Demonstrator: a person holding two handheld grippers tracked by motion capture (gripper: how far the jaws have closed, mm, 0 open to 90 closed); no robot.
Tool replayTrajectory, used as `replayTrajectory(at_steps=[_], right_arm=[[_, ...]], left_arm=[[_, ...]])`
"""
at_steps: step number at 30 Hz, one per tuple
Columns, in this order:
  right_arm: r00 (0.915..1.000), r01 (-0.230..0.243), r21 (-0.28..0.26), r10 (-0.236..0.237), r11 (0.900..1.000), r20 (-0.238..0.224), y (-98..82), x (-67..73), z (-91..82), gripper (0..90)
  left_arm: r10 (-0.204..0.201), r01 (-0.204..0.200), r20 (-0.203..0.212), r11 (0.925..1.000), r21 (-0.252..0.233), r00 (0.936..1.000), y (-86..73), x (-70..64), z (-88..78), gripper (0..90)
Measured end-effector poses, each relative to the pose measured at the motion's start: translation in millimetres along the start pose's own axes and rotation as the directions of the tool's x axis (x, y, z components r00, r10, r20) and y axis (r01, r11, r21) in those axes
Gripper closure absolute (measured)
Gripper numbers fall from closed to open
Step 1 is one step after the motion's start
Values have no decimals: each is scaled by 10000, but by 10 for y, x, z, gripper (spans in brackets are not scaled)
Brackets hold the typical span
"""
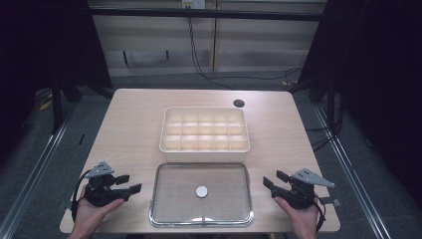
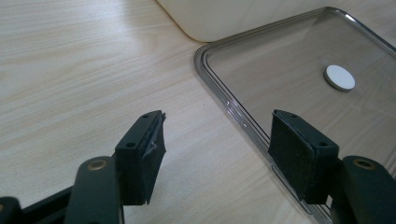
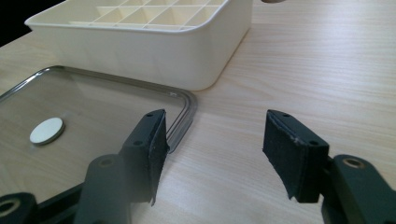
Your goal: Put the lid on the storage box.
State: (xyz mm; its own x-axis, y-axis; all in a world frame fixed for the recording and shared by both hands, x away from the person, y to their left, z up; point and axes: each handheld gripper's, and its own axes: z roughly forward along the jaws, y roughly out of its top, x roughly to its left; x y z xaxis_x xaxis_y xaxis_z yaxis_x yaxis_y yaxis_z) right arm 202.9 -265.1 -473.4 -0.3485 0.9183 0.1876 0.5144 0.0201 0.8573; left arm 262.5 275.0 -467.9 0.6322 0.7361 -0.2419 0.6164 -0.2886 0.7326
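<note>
A cream box (image 1: 204, 134) divided into several small compartments stands in the middle of the table. In front of it lies a clear lid (image 1: 174, 199) with a white round disc (image 1: 201, 191) at its centre. My left gripper (image 1: 130, 183) rests on the table just left of the lid, open, with nothing between its pads (image 2: 148, 154). My right gripper (image 1: 272, 179) sits just right of the lid, also open and holding nothing. The lid's edge (image 2: 233, 109) runs between the left jaws; the lid's corner (image 3: 184, 109) lies by the right gripper's left jaw.
The wooden table (image 1: 129, 124) has a dark round cable hole (image 1: 239, 103) at its back right. Black cables (image 1: 199, 59) trail across the floor behind. Bare tabletop lies on both sides of the box (image 3: 140, 42).
</note>
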Motion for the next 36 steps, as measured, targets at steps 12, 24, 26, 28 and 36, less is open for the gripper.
replayTrajectory(at_steps=[12, 24, 26, 28, 36], right_arm=[[9953, -424, 1061, 513, 9934, -818, 122, 104, -63, 414], [9865, -243, 1350, 457, 9905, -1573, 538, 239, 100, 358], [9859, -112, 1423, 348, 9898, -1640, 597, 263, 153, 354], [9859, -42, 1447, 283, 9895, -1651, 628, 281, 211, 358], [9816, -184, 1892, 537, 9818, -1833, 473, 253, 473, 402]], left_arm=[[-20, 22, 125, 10000, -96, 9999, 39, -72, -24, 376], [545, -553, 588, 9984, 127, 9968, 338, -137, 54, 414], [551, -555, 505, 9984, 63, 9972, 397, -131, 64, 425], [355, -352, 500, 9994, -66, 9981, 431, -100, 96, 437], [301, -331, 519, 9978, 568, 9982, 280, -65, 289, 450]])
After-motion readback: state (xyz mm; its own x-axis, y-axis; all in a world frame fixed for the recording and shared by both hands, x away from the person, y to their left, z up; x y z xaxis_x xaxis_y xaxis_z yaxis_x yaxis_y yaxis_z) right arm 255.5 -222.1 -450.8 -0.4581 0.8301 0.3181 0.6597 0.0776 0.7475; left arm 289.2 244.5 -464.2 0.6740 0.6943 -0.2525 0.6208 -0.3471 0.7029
